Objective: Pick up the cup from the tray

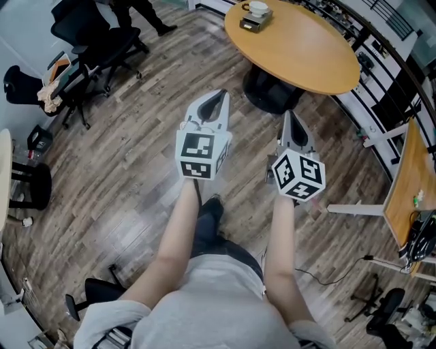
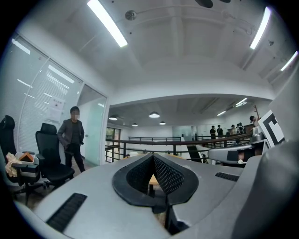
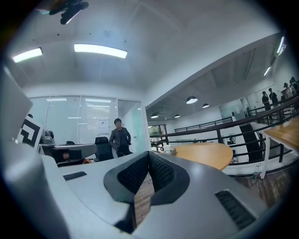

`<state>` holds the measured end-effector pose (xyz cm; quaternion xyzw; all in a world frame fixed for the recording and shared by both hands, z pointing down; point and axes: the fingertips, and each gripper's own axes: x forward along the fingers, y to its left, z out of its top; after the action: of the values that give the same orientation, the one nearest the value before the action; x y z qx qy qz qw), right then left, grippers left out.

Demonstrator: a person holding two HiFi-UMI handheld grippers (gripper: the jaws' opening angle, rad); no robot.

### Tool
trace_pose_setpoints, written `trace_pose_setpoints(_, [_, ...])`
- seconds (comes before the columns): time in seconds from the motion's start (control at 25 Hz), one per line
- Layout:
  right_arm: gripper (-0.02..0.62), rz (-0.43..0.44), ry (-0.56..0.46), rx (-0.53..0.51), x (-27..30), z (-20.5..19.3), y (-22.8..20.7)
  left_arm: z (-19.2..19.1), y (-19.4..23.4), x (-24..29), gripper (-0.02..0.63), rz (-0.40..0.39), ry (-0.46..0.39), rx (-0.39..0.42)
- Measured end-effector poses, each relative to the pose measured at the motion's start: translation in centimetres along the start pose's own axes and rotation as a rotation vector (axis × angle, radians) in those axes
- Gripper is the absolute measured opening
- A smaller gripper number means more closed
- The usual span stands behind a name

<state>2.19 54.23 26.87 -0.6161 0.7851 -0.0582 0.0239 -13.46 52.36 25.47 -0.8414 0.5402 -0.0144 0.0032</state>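
Both squeezed tight and empty, the left gripper (image 1: 221, 93) and right gripper (image 1: 287, 113) face the round table (image 1: 306, 51). A cup (image 1: 258, 7) on a tray (image 1: 246, 25) sits there. A black chair (image 1: 88, 31) stands left of the table.

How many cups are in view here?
1: a white cup on the tray at the far edge of the round table. Others may be hidden.

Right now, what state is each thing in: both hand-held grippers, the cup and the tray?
Left hand-held gripper: shut, nothing between the jaws, pointing level.
Right hand-held gripper: shut, nothing between the jaws, pointing level.
Cup: upright on the tray, untouched, well ahead of both grippers.
Tray: resting flat on the round table, near its far edge.
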Motion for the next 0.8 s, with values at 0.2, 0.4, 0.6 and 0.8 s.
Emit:
trace_pose_setpoints(0.2, [0.006,-0.007,0.000,-0.006,4.9,0.7,0.1,0.3,2.5,4.4,0.006,-0.022,-0.003,0.002])
trace_pose_setpoints(0.4, [0.006,-0.025,-0.011,-0.013,9.6,1.3,-0.1,0.8,5.2,8.2,0.006,-0.049,-0.009,0.015])
trace_pose_setpoints(0.6, [0.006,-0.040,-0.008,-0.003,12.8,0.8,-0.6,0.4,7.4,11.1,0.006,-0.052,-0.006,0.036])
trace_pose_setpoints(0.8, [0.006,-0.045,0.003,-0.011,15.4,0.7,-1.5,-0.1,8.6,13.8,0.006,-0.050,0.003,0.015])
